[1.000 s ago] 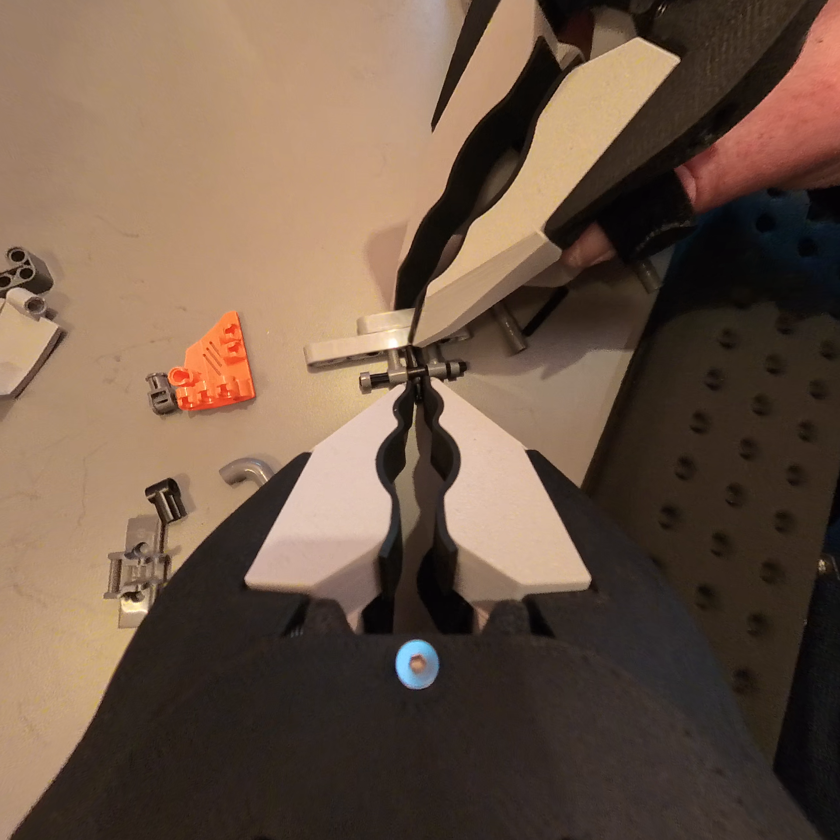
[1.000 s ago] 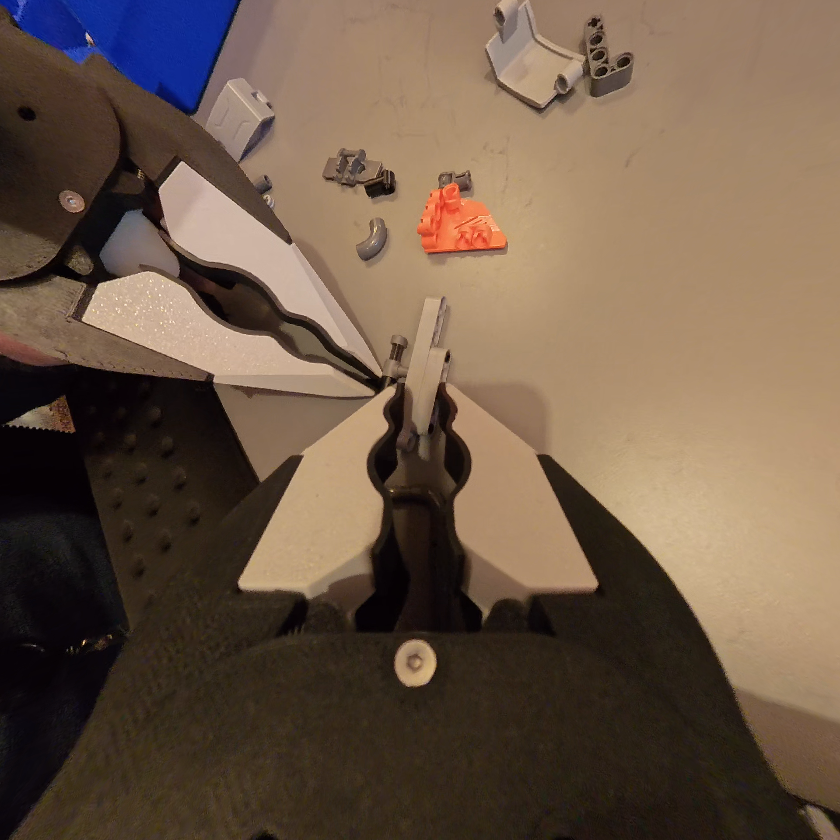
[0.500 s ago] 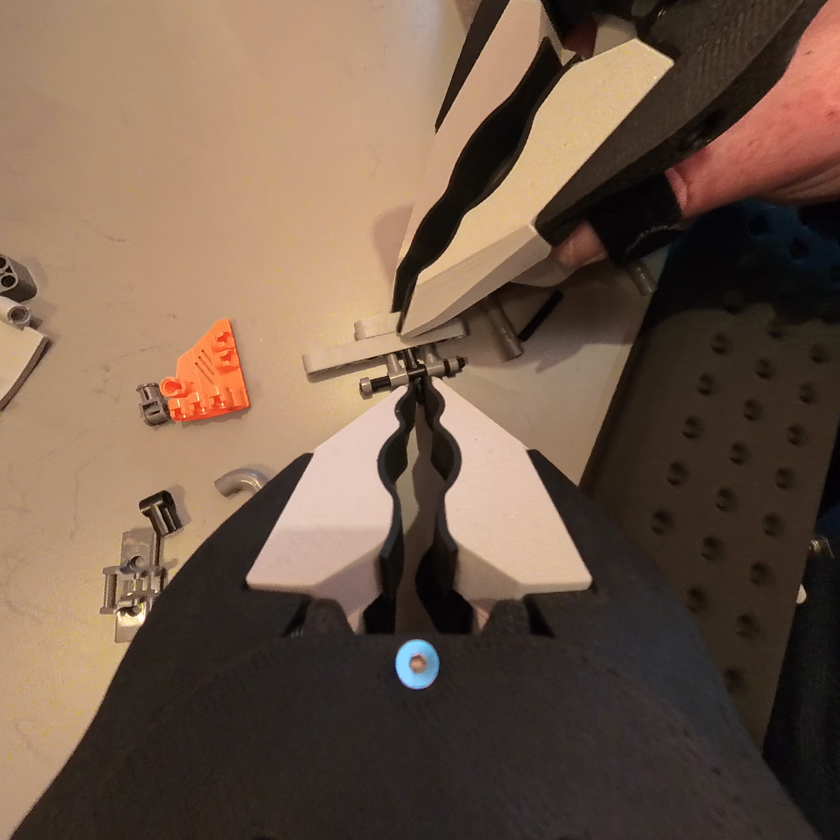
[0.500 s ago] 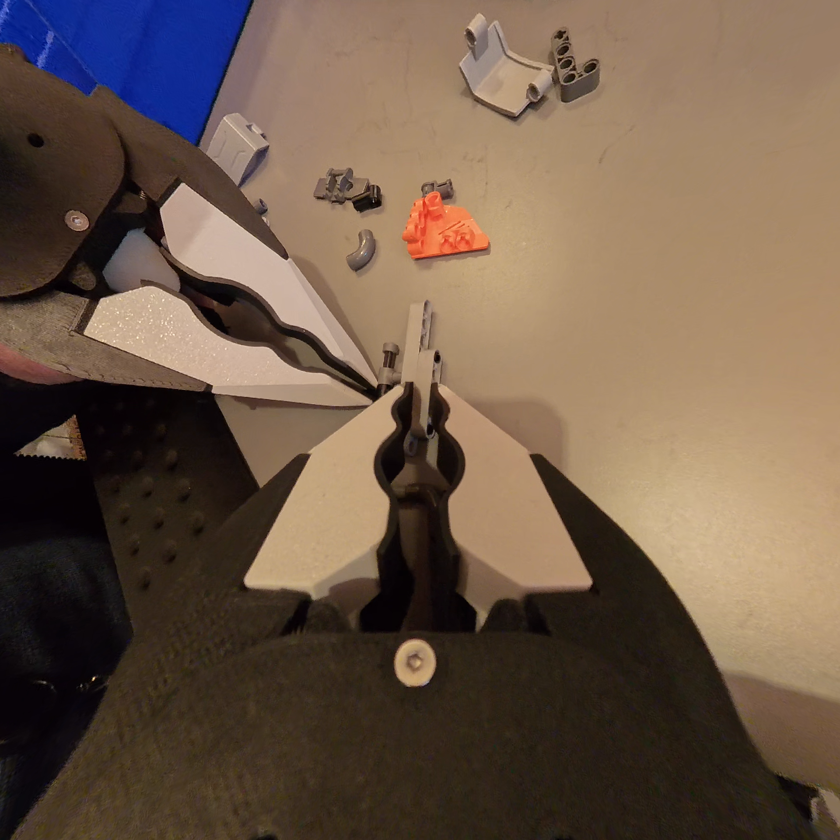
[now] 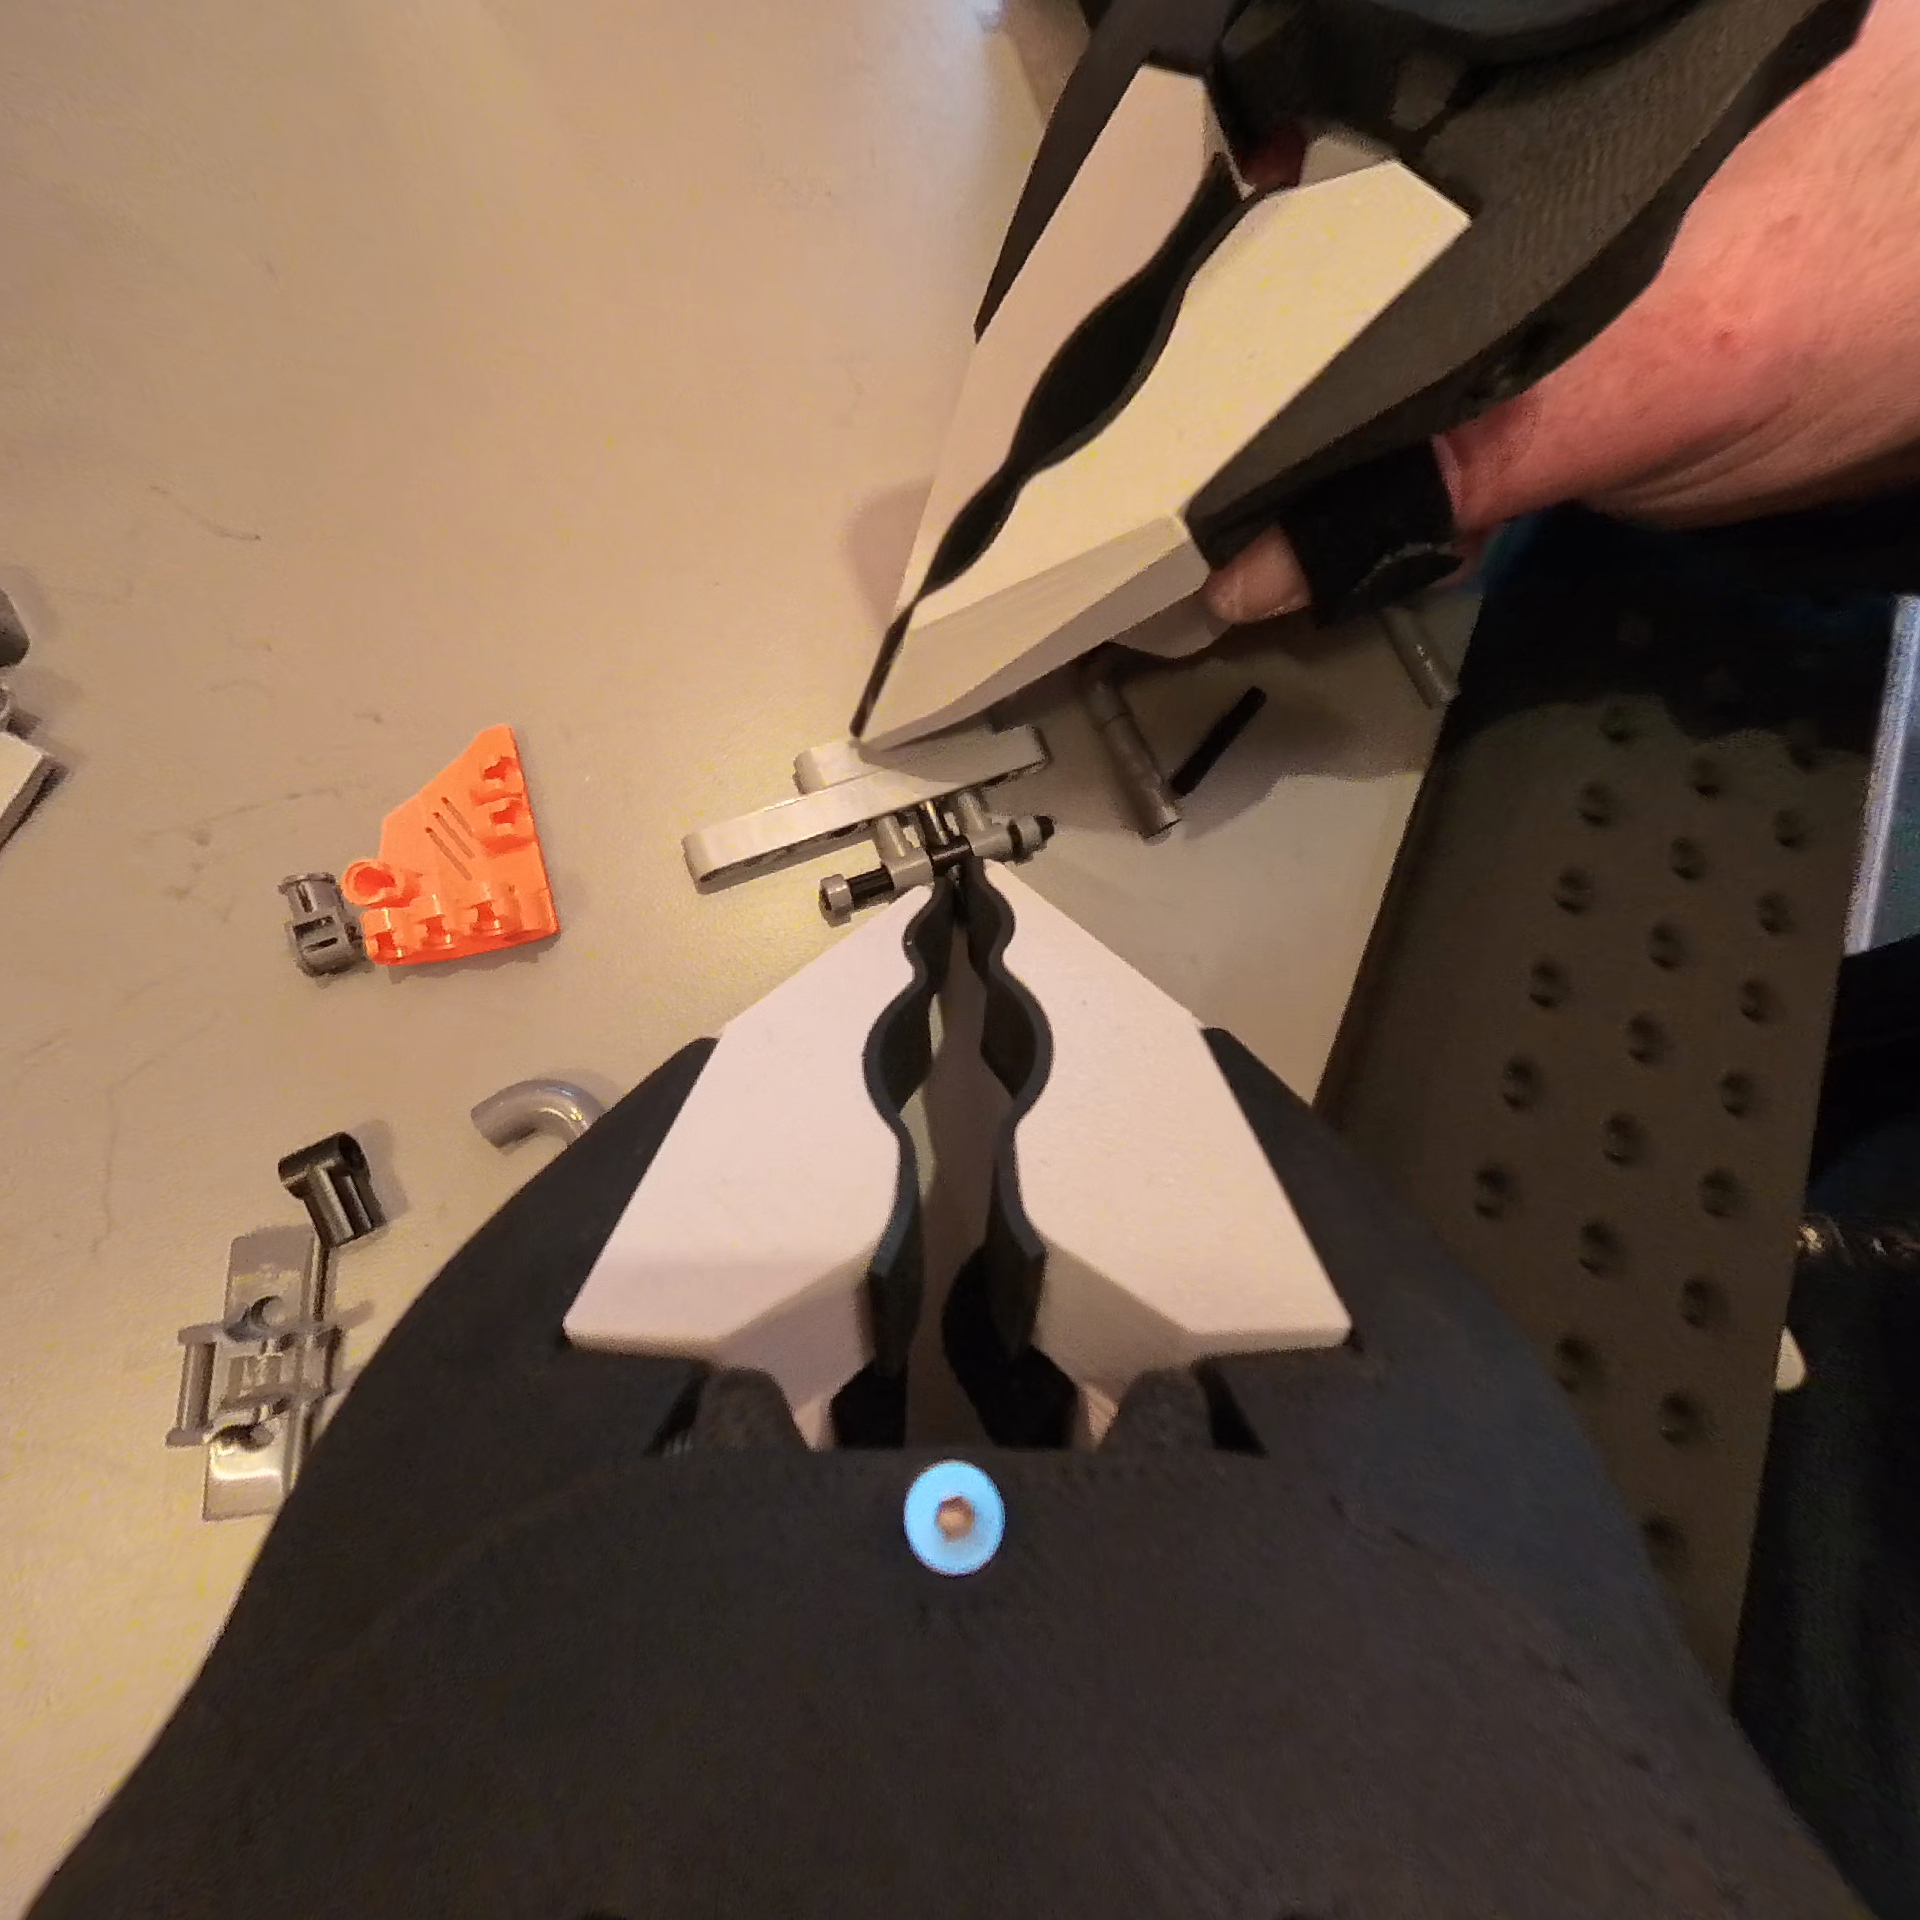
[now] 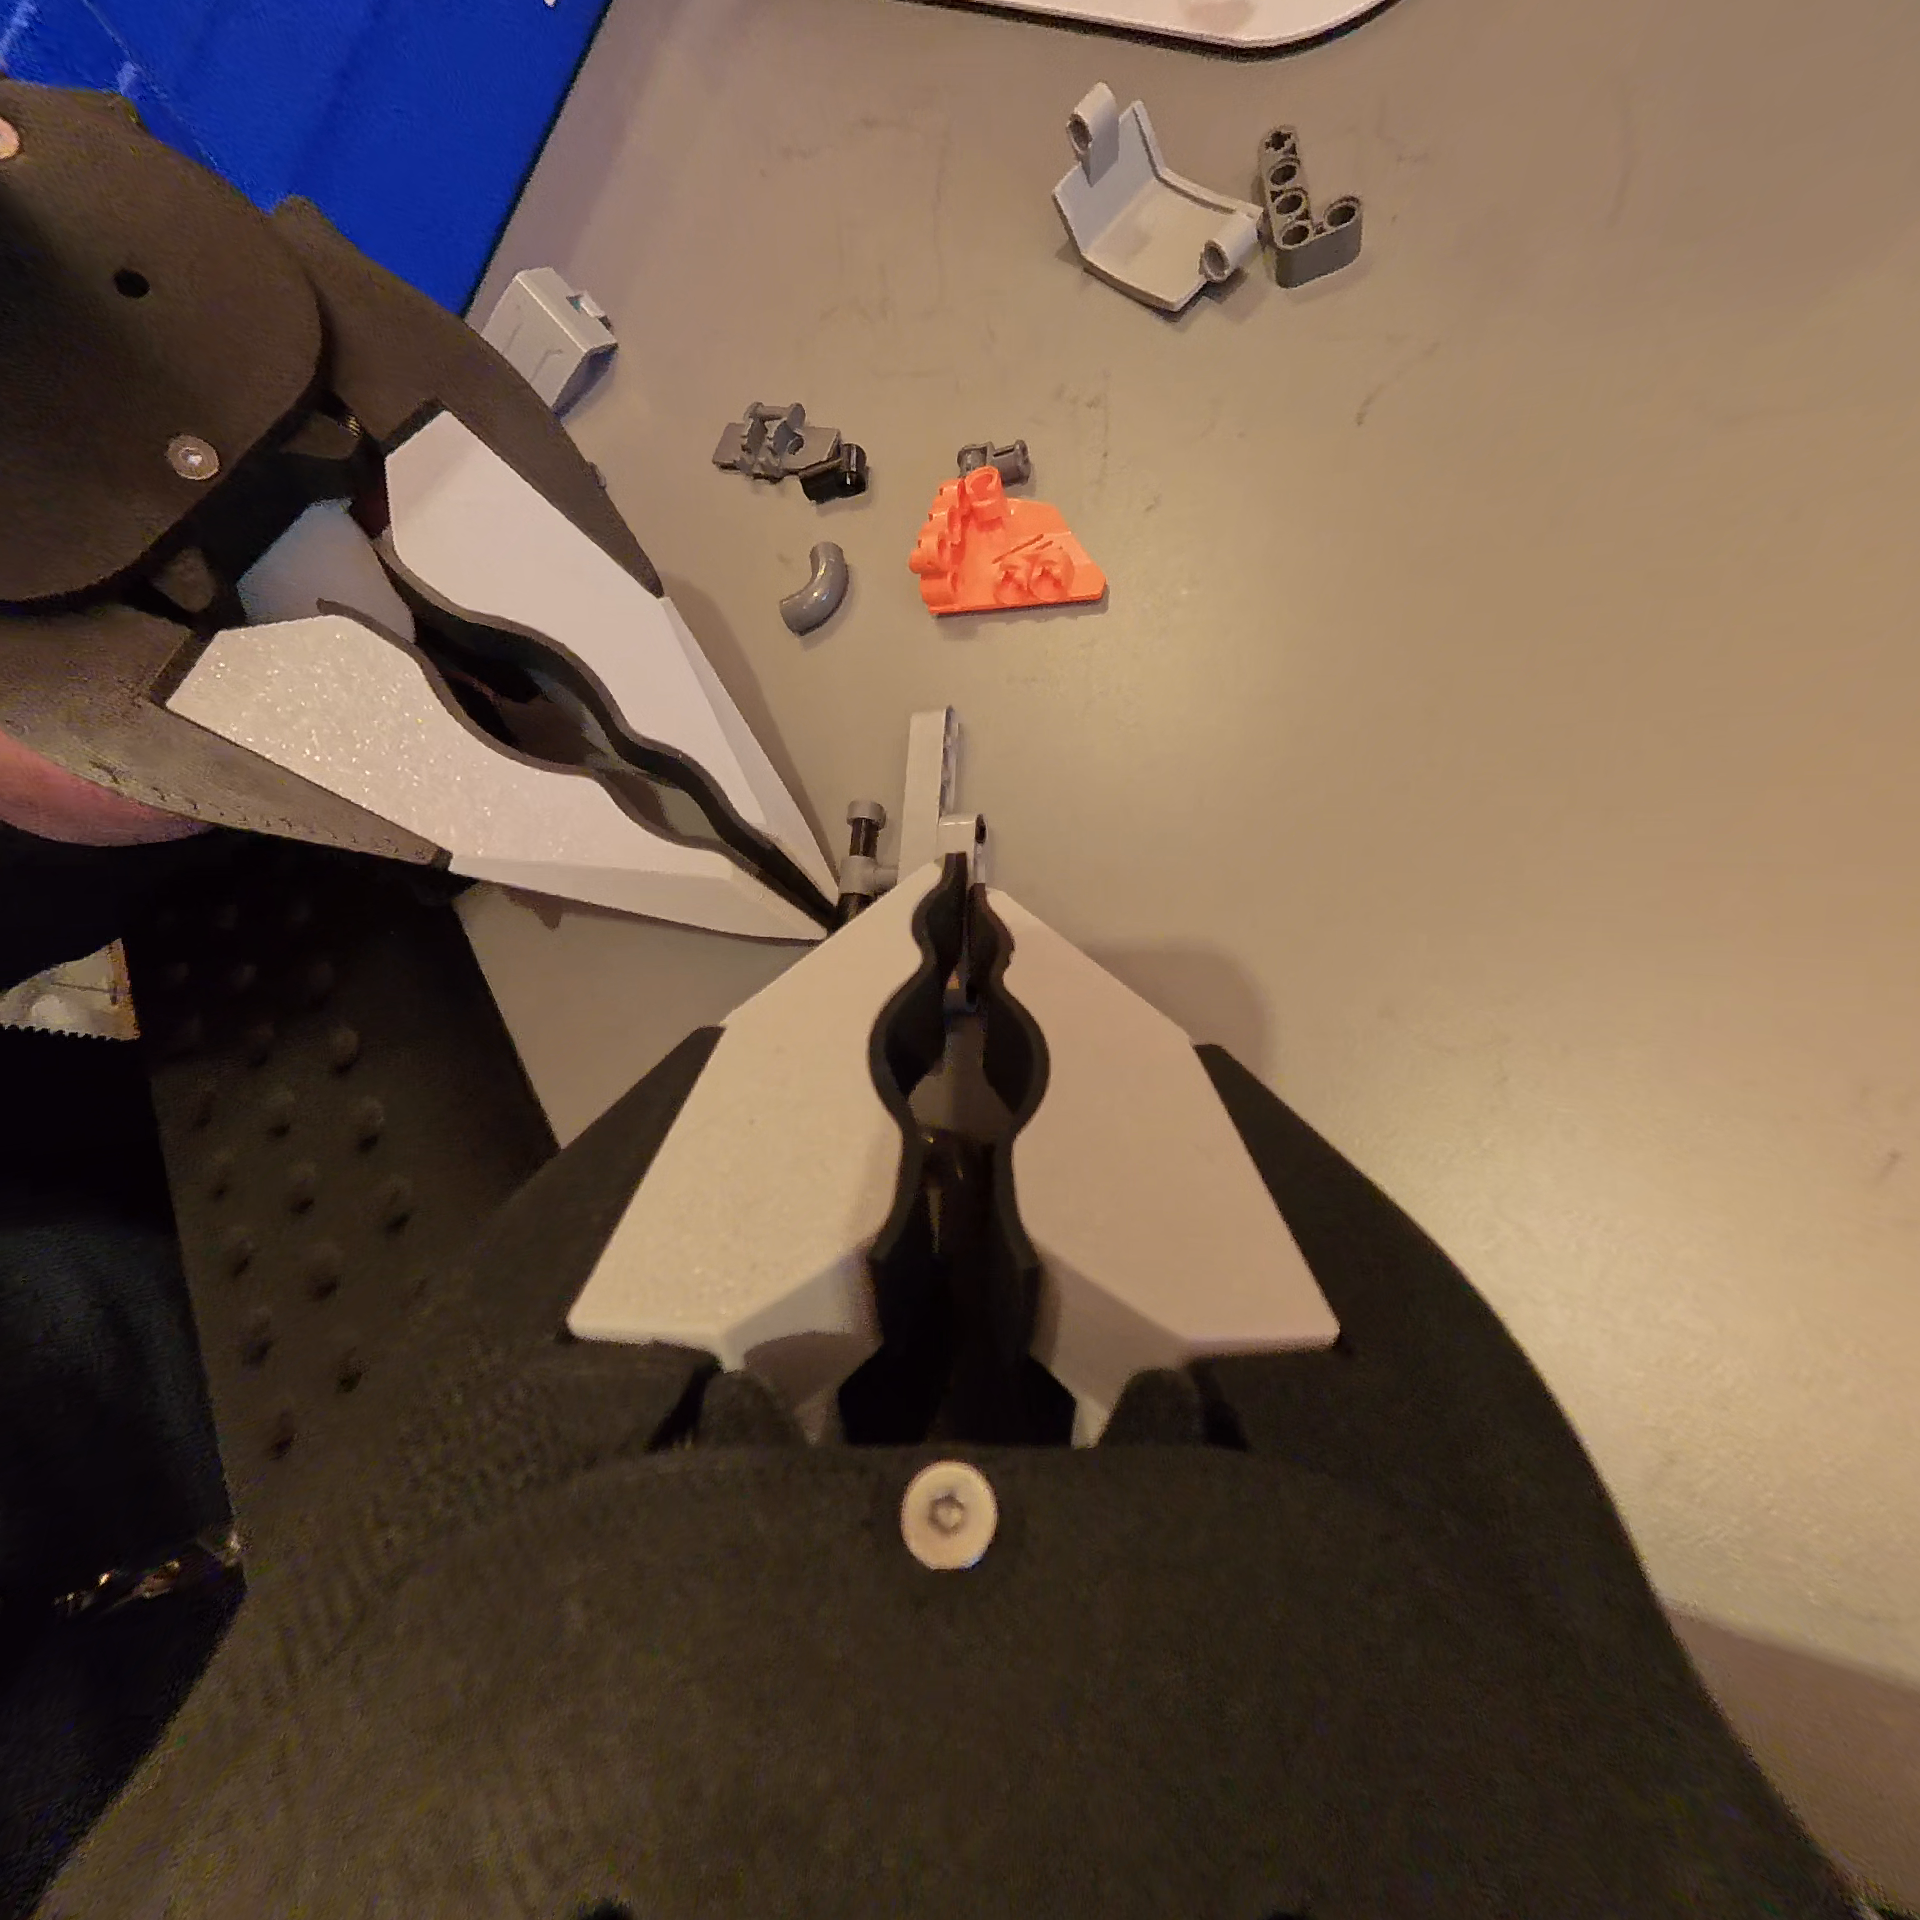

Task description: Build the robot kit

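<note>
My left gripper point(image 5: 951, 896) is shut on a thin black axle point(image 5: 914, 871) that carries small grey connectors. My right gripper point(image 5: 869, 729) comes down from the upper right and is shut on a light grey beam point(image 5: 790, 826); a gloved hand holds it. The axle piece and the beam meet between the two tips, just above the table. In the right wrist view my right gripper point(image 6: 961, 883) grips the beam point(image 6: 932, 764) edge-on, and the left gripper point(image 6: 831, 914) comes in from the left with the axle's grey end point(image 6: 864, 821) beside the beam.
Loose parts lie on the tan table: an orange wedge panel point(image 5: 457, 862), a grey elbow point(image 5: 535, 1107), dark grey connector pieces point(image 5: 260, 1351), grey pins point(image 5: 1127, 758), a grey curved panel point(image 6: 1143, 223) and a dark L-beam point(image 6: 1304, 213). A black studded mat point(image 5: 1610, 1091) borders the table's near edge. Only a small space, under 4 cm, lies between the two pairs of fingers.
Both grippers keep their hold. The right gripper has drawn back and up a little, so the beam now shows edge-on and more of the far table is in view.
</note>
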`<state>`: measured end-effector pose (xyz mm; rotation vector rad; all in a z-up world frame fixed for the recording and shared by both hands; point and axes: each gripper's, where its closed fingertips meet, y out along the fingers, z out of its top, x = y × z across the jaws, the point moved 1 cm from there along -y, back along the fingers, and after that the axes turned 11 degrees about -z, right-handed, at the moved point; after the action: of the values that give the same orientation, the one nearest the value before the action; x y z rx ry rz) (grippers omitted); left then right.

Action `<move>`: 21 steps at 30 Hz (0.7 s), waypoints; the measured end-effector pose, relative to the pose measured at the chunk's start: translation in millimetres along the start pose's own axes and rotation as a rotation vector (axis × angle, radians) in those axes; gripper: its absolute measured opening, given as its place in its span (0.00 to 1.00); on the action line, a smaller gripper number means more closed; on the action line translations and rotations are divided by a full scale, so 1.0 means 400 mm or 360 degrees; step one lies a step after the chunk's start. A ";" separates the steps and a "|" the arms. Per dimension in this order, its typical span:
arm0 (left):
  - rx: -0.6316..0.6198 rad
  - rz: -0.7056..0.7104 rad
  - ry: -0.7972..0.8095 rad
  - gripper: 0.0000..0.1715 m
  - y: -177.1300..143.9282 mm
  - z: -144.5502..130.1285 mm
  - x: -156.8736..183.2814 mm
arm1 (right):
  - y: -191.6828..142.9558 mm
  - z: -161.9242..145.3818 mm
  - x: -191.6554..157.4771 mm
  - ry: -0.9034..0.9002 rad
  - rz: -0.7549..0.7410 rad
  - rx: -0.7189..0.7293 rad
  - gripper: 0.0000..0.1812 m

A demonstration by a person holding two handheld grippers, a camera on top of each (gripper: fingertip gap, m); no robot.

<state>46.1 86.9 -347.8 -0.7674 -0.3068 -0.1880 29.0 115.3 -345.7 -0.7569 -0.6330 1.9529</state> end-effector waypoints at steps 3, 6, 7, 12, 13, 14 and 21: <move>0.0010 0.0009 0.0001 0.00 0.000 0.001 -0.001 | 0.000 0.001 0.000 -0.0079 -0.0077 0.0011 0.00; 0.0022 -0.0014 -0.0024 0.00 0.001 0.002 -0.001 | -0.002 0.006 0.001 0.0011 -0.0011 0.0035 0.00; 0.0028 -0.0020 -0.0028 0.00 0.002 0.002 -0.001 | -0.004 0.007 0.001 0.0041 0.0008 0.0044 0.00; 0.0036 -0.0029 -0.0079 0.00 -0.001 0.003 -0.005 | -0.006 0.011 0.001 0.0030 -0.0005 0.0072 0.00; 0.0024 -0.0022 -0.0084 0.00 0.000 0.003 -0.005 | -0.007 0.013 0.000 0.0031 -0.0002 0.0082 0.00; 0.0017 -0.0005 -0.0074 0.00 0.000 0.004 -0.006 | -0.009 0.014 0.000 0.0029 -0.0002 0.0089 0.00; -0.0018 0.0060 -0.0066 0.01 -0.003 0.003 -0.010 | -0.010 0.009 0.000 0.0041 0.0039 0.0056 0.01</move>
<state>41.9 87.3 -347.4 -0.7888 -0.3306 -0.1384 28.5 116.5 -340.5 -0.7699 -0.5748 1.9684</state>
